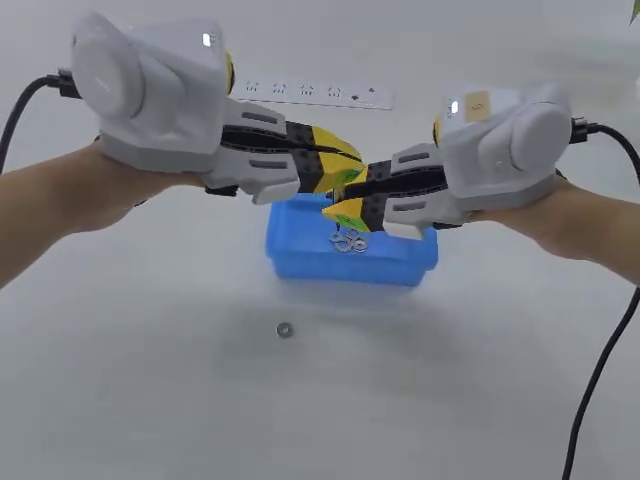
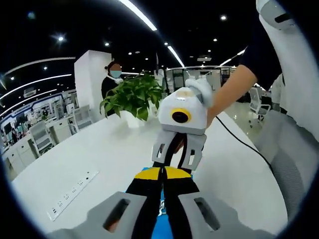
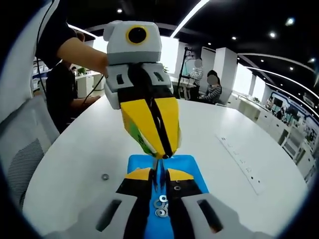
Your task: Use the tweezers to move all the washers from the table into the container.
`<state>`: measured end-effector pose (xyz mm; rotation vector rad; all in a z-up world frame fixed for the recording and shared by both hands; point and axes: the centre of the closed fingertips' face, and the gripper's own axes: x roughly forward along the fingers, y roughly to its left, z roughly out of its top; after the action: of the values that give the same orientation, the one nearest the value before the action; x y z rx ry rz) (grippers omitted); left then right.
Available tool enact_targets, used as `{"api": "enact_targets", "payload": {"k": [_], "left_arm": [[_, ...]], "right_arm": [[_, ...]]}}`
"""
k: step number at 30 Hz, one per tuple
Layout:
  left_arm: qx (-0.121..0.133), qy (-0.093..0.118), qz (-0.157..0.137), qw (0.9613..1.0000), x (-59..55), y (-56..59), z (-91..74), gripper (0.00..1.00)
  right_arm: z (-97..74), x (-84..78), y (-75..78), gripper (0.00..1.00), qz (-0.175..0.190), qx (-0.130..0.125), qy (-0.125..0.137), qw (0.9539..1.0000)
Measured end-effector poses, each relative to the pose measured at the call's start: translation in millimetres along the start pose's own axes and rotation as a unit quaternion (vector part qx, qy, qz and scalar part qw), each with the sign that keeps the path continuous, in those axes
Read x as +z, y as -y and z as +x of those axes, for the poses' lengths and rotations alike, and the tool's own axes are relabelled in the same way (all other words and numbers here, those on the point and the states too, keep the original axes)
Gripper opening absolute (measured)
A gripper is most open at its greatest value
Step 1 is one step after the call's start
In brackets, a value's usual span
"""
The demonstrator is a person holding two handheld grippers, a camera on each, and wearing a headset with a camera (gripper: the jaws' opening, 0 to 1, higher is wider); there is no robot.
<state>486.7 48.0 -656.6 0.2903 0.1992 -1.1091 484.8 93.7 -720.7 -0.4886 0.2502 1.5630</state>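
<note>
You're over the container (image 1: pixel 330 268) now, both grippers nose to nose above it. Left gripper (image 3: pixel 163 153) has its jaws pressed together; right gripper (image 1: pixel 345 203) is pinched on a thin sliver that looks like the tweezers (image 3: pixel 160 174). Several washers (image 1: pixel 348 242) lie inside the container, so this reads as the drop-off step. One last washer (image 1: pixel 285 329) sits on the table (image 1: pixel 150 380), near the container's front wall. Next you'll need to swing the tips down to it and nip its edge cleanly.
</note>
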Motion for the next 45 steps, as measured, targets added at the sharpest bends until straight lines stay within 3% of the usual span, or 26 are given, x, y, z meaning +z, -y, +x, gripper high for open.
{"api": "enact_targets", "payload": {"k": [3,6,10,19,23,28,35,39,45], "left_arm": [[0.005,-0.001,0.004,1.0,0.1,-3.6,1.4,0.04],[0.01,-0.007,0.012,0.9998,-1.5,-6.2,1.6,0.04],[0.017,-0.009,0.019,0.9996,0.1,-9.7,-0.4,0.04],[0.031,-0.013,0.029,0.999,7.5,-12.4,-14.6,0.04],[0.034,-0.004,0.042,0.9985,20.3,-4.8,-21.3,0.04],[0.038,0.002,0.051,0.998,31.2,0.0,-32.4,0.04],[0.052,0.004,0.053,0.9972,37.8,10.7,-50.3,0.04],[0.062,0.011,0.049,0.9968,40.8,17.6,-62.2,0.04],[0.075,0.02,0.038,0.9962,37.2,32.3,-77.0,0.04]], "right_arm": [[-3.0,0.4,2.6,0.13,0.006,-0.011,-0.002,0.9999],[-7.8,0.2,5.4,0.22,0.009,-0.023,-0.007,0.9997],[-16.2,-2.4,6.1,0.24,-0.017,-0.038,-0.019,0.999],[-37.7,-5.1,4.7,0.39,0.008,-0.076,-0.02,0.9969],[-47.3,-7.7,-2.0,0.42,0.026,-0.096,-0.019,0.9949],[-57.5,-7.8,-11.7,0.57,0.042,-0.12,-0.012,0.9918],[-73.1,-17.6,-30.0,0.63,0.066,-0.133,-0.017,0.9888],[-84.2,-24.8,-38.7,0.71,0.075,-0.146,-0.019,0.9863],[-97.6,-22.8,-62.1,0.84,0.095,-0.15,0.005,0.984]]}}
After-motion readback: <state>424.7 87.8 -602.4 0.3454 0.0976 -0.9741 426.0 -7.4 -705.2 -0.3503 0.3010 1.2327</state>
